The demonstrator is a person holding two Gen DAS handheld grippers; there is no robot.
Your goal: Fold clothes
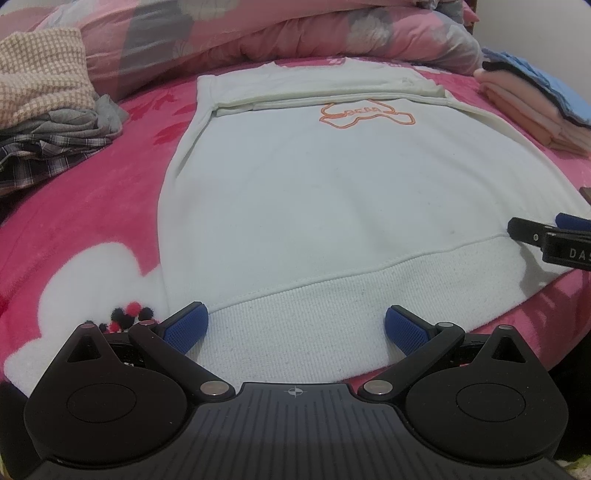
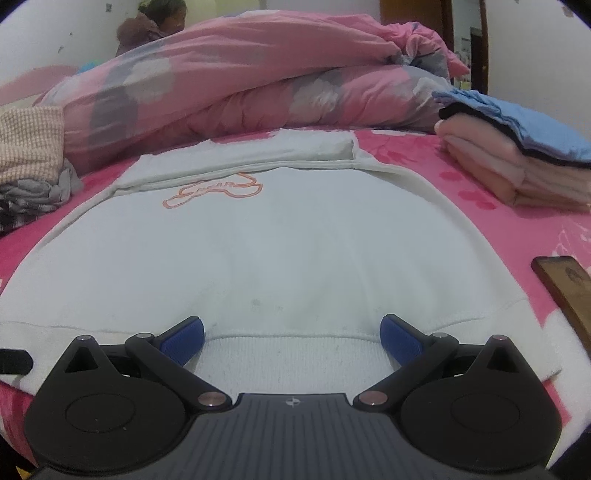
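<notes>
A white sweatshirt [image 1: 332, 192] with an orange outline print [image 1: 364, 115] lies flat on the pink bed, sleeves folded in across its top. Its ribbed hem [image 1: 295, 332] is nearest me. My left gripper [image 1: 295, 326] is open, its blue pads straddling the hem near the left corner. In the right wrist view the same sweatshirt [image 2: 280, 251] fills the middle, and my right gripper [image 2: 291, 338] is open over the hem [image 2: 291, 350] toward the right corner. The right gripper's tip [image 1: 543, 236] shows at the left view's right edge. Nothing is held.
A pink flowered duvet [image 2: 258, 81] is heaped behind the sweatshirt. Folded pink and blue clothes [image 2: 517, 155] are stacked at the right. Loose checked and grey garments [image 1: 48, 122] lie at the left. A dark phone [image 2: 565, 288] rests near the right edge. A person [image 2: 155, 22] is in the background.
</notes>
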